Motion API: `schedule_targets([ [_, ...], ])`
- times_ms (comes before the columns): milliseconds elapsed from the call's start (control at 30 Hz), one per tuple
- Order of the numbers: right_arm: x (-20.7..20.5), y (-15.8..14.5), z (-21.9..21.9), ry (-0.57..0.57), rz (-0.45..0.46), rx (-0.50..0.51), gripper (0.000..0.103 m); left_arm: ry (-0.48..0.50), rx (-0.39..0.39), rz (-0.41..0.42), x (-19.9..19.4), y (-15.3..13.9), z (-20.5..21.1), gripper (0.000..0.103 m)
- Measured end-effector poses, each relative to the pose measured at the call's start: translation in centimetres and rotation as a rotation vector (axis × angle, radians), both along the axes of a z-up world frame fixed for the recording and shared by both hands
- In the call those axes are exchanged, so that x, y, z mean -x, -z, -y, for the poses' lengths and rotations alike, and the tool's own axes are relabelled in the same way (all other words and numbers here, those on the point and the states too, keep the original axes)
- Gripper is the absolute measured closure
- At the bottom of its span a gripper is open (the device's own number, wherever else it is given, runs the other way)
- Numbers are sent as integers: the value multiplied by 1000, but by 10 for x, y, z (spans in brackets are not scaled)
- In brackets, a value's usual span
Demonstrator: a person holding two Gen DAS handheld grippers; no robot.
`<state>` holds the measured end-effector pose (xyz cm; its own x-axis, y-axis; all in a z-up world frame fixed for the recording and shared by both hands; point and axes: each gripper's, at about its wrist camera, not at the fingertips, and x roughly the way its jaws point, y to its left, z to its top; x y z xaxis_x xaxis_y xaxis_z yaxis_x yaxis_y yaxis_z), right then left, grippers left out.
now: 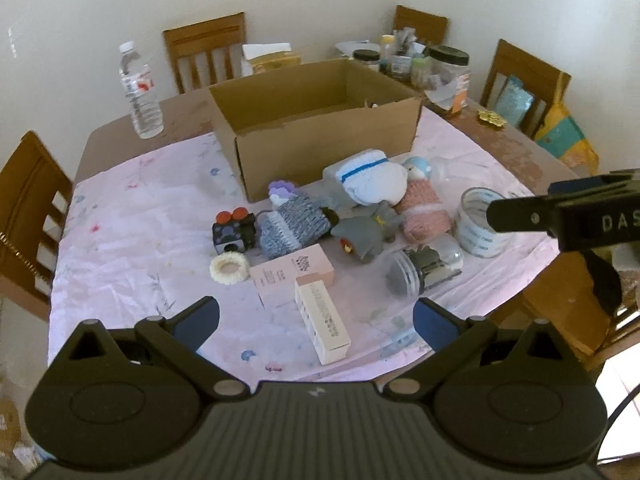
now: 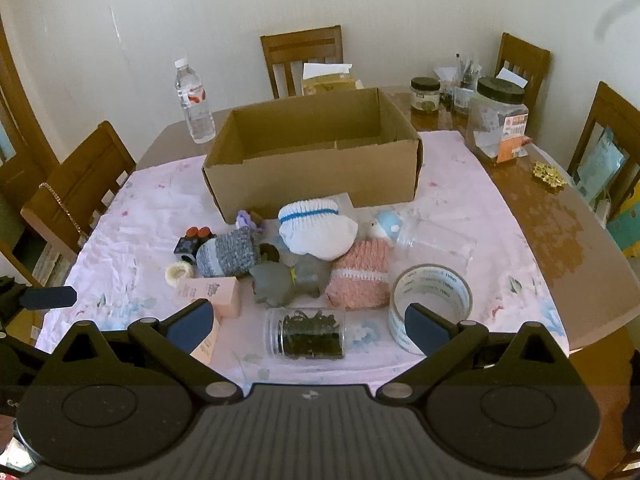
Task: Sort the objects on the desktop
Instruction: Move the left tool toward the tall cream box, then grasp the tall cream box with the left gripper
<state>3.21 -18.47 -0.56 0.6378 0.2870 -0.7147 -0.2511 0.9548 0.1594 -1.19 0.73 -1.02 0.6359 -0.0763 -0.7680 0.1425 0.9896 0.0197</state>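
Both my grippers held above the near edge of a cluttered table, neither holding anything.

My left gripper (image 1: 316, 322) has its jaws spread wide above the cream carton (image 1: 322, 326), whose long axis runs away from me, one end toward the table edge and the other touching the pink carton (image 1: 292, 278). My right gripper (image 2: 308, 326) is equally wide, its fingers flanking the clear jar of dark clips (image 2: 306, 332), which lies on its side, long axis left to right, its mouth to the left. The tape roll (image 2: 432, 300) stands flat on the pink cloth (image 2: 500, 248), hole upward, just beside my right finger. Behind lie the grey elephant toy (image 2: 280, 280), knitted pouches and a white sock (image 2: 316, 230). The open cardboard box (image 2: 312, 176) sits beyond them, long axis crosswise.
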Motion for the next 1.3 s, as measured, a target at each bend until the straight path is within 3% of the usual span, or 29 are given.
schedule_targets([
  [167,1,2,-2,40,5,5,0,55,5,-1,-8,8,-8,1],
  [467,-2,3,-7,133,-17,26,0,278,-3,-37,-24,35,-10,1],
  [567,-2,7,-9,159,-38,38,0,313,-16,-56,-31,47,-10,1],
  [900,-7,18,-12,209,-76,50,0,266,-13,-103,-53,85,-10,1],
  [1167,-13,23,-12,191,-88,44,0,229,-105,-116,-50,98,-11,1],
  [1300,-17,25,-14,167,-93,38,0,195,-110,-128,-48,98,-25,1],
])
